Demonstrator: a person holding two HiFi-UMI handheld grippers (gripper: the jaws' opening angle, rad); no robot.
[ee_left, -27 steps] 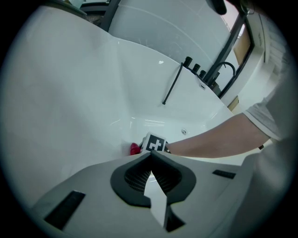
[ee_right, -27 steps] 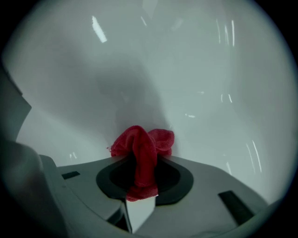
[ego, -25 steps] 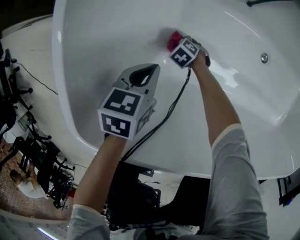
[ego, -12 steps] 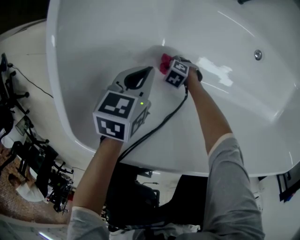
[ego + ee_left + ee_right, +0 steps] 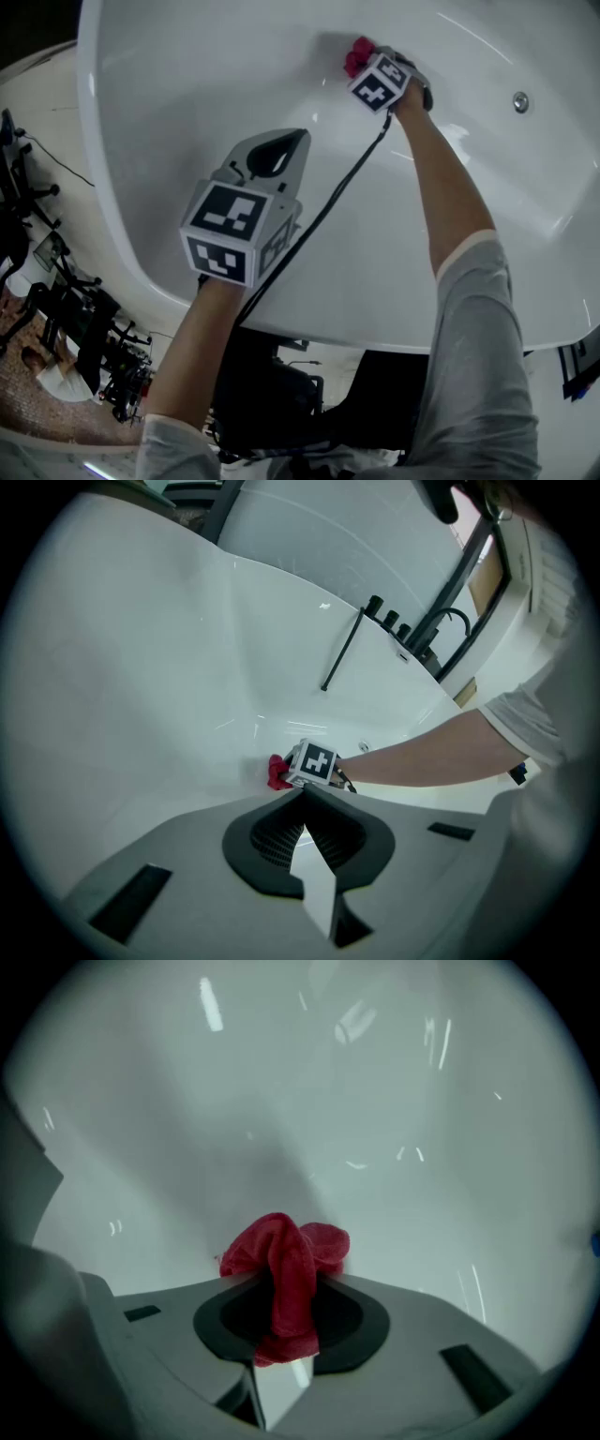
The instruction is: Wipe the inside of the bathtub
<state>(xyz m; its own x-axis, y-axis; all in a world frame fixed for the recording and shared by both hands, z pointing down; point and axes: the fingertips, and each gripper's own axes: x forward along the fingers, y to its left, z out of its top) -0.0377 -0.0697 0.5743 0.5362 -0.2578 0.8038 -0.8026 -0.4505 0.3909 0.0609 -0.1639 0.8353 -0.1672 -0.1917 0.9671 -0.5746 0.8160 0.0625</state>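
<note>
Inside the white bathtub (image 5: pixel 187 75), the right gripper (image 5: pixel 286 1288) pinches the red cloth (image 5: pixel 281 1255); left gripper (image 5: pixel 305 797) closed, empty.

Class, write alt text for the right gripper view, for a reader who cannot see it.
The right tongs are shut on a red cloth, its bunched end against the glossy white inner wall of the bathtub. Streaks of reflected light cross the wall.

cloth (image 5: pixel 286 1241) against bathtub (image 5: pixel 178 103) wall, in right tool (image 5: pixel 283 1283)
</note>
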